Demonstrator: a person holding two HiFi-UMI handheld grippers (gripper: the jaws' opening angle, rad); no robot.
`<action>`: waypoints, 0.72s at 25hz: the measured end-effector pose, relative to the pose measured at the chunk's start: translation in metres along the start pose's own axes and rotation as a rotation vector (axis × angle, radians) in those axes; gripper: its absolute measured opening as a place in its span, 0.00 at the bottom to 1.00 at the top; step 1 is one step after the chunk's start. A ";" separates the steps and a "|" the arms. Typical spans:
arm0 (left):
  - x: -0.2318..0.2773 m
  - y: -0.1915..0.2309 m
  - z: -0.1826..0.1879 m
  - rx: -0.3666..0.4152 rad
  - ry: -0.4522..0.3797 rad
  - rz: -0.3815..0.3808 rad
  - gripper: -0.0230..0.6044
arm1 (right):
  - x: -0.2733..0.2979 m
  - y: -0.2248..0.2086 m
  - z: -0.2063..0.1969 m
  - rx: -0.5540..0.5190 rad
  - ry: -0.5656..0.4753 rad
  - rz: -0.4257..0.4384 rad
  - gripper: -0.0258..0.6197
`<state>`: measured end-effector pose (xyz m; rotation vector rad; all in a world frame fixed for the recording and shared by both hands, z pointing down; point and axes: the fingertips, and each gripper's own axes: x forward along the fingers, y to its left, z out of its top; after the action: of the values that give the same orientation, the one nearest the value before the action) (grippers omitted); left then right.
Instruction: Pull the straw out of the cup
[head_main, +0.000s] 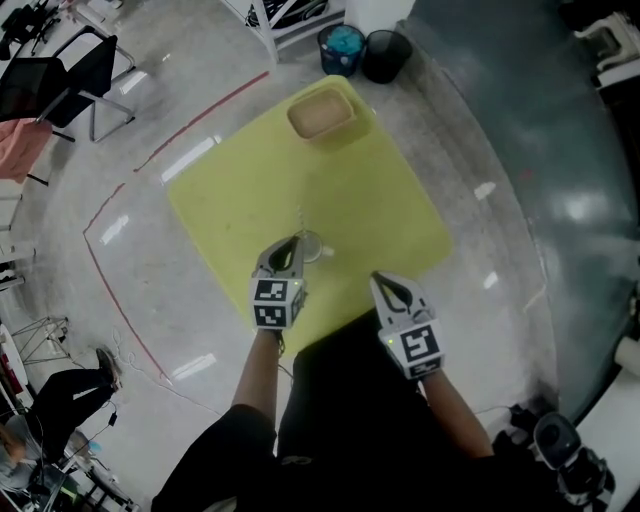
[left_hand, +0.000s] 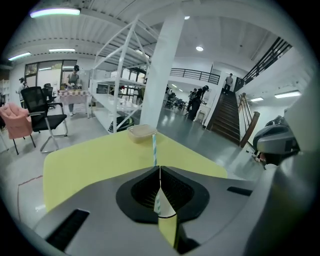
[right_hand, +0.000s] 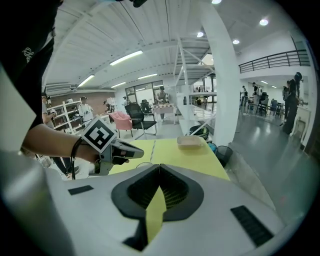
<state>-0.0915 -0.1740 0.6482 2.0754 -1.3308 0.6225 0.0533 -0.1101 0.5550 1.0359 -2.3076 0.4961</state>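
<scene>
A clear cup (head_main: 313, 246) stands on the yellow table (head_main: 230, 200), with a blue-and-white striped straw (head_main: 300, 218) upright in it. My left gripper (head_main: 296, 241) is shut, its tips right beside the cup. In the left gripper view the straw (left_hand: 154, 147) rises just beyond the closed jaws of that gripper (left_hand: 160, 168), and the cup's rim (left_hand: 166, 216) shows through the gap below them. I see nothing pinched between the jaws. My right gripper (head_main: 383, 279) hovers shut at the table's near edge, to the right of the cup, and holds nothing (right_hand: 160, 166).
A tan shallow container (head_main: 320, 113) sits at the table's far end. Beyond it stand a blue bin (head_main: 343, 45) and a black bin (head_main: 386, 53). Chairs (head_main: 75, 75) stand far left, and a white column (left_hand: 162, 70) rises behind the table.
</scene>
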 end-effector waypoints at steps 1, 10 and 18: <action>0.002 0.000 -0.001 -0.001 0.005 -0.001 0.11 | 0.001 -0.001 0.000 0.000 0.001 -0.001 0.07; 0.018 0.001 -0.003 -0.022 0.030 0.001 0.11 | 0.003 -0.009 -0.007 0.022 0.013 -0.004 0.07; 0.026 0.008 -0.001 -0.043 0.029 0.006 0.11 | 0.005 -0.015 -0.006 0.038 0.016 -0.026 0.06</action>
<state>-0.0883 -0.1922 0.6682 2.0218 -1.3235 0.6192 0.0639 -0.1195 0.5643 1.0754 -2.2762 0.5382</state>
